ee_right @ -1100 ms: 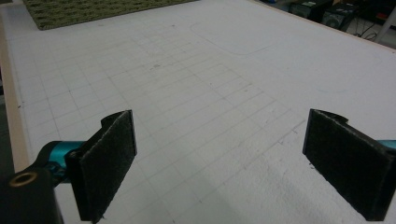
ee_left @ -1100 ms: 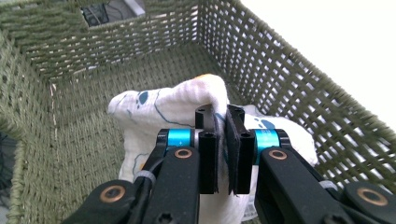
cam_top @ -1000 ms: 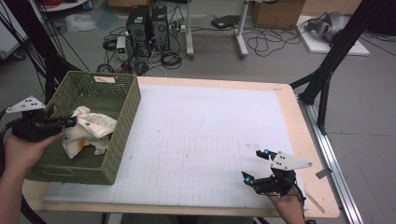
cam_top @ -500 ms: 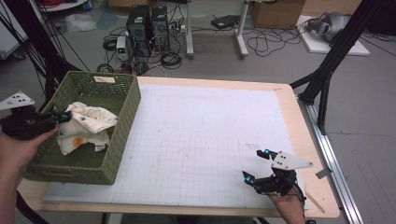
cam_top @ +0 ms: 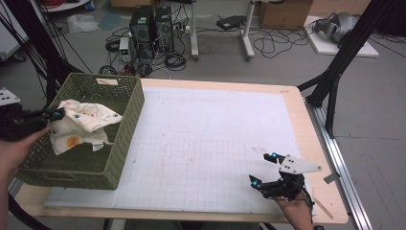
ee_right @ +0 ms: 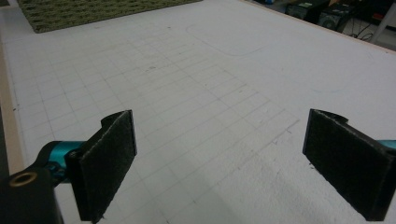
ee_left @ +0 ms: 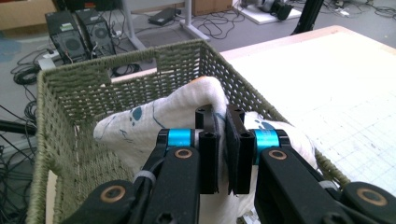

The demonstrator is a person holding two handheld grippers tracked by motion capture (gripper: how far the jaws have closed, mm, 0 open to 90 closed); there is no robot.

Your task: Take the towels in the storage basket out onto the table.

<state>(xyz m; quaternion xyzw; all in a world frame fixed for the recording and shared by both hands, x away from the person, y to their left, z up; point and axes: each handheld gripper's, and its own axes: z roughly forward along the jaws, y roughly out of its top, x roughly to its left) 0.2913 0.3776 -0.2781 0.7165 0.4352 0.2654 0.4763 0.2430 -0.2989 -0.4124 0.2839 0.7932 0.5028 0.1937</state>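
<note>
A white cloth (cam_top: 81,124) with coloured prints lies partly raised inside a green woven basket (cam_top: 136,110) at the table's left. My left gripper (cam_top: 56,114) comes in over the basket's left rim and is shut on the cloth's edge, holding that edge up. In the left gripper view the cloth (ee_left: 154,121) bulges behind the nearly closed jaws of the left gripper (ee_left: 225,119), with the basket (ee_left: 70,93) wall around it. My right gripper (cam_top: 262,168) rests open near the table's front right edge. Its wide-apart jaws, in the right gripper view (ee_right: 238,158), hold nothing above the white mat.
A white gridded mat (cam_top: 215,143) covers the wooden table (cam_top: 306,139). Black frame legs (cam_top: 335,76) stand at the right. Computer towers (cam_top: 151,24) and cables lie on the floor beyond the far edge.
My left gripper has moved left and up, drawing the cloth's edge with it toward the basket's left side. The right gripper has stayed where it was.
</note>
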